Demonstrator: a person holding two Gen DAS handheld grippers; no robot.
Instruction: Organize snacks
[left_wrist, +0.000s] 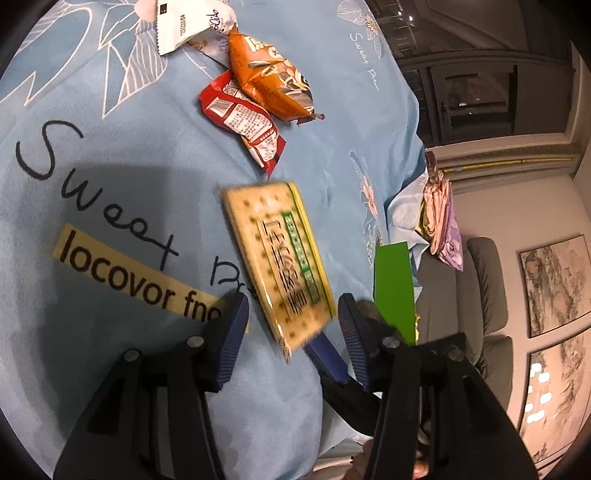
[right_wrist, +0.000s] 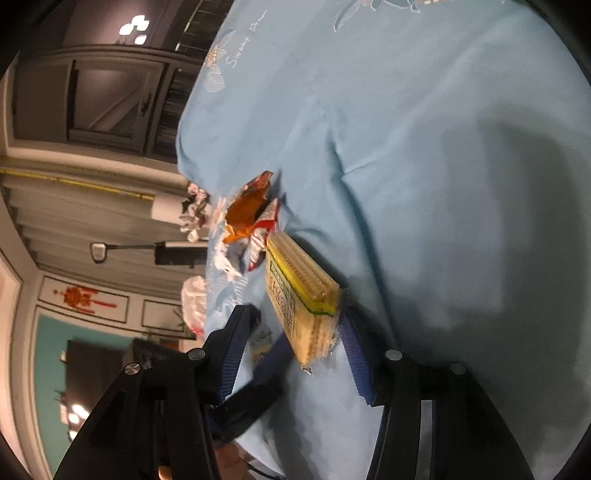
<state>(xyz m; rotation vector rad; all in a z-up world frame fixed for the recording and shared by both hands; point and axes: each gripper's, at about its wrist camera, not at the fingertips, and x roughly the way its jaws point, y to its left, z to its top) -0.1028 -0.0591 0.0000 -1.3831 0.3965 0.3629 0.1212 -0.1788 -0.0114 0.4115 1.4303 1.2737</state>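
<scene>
A yellow cracker packet (left_wrist: 276, 263) lies on the blue tablecloth (left_wrist: 110, 155), blurred, between the open fingers of my left gripper (left_wrist: 293, 321). In the right wrist view the same packet (right_wrist: 301, 295) lies between the open fingers of my right gripper (right_wrist: 299, 334), its near end level with the pads. Neither gripper is closed on it. Beyond it lie a red snack packet (left_wrist: 243, 118), an orange packet (left_wrist: 271, 79) and a white packet (left_wrist: 188, 22). The red and orange packets (right_wrist: 251, 212) also show in the right wrist view.
A green box (left_wrist: 393, 288) stands at the table edge on the right of the left wrist view. Folded pink and purple cloth (left_wrist: 443, 221) lies past the edge, with a grey sofa (left_wrist: 484, 280) behind. A white plastic bag (right_wrist: 194, 295) lies left of the table.
</scene>
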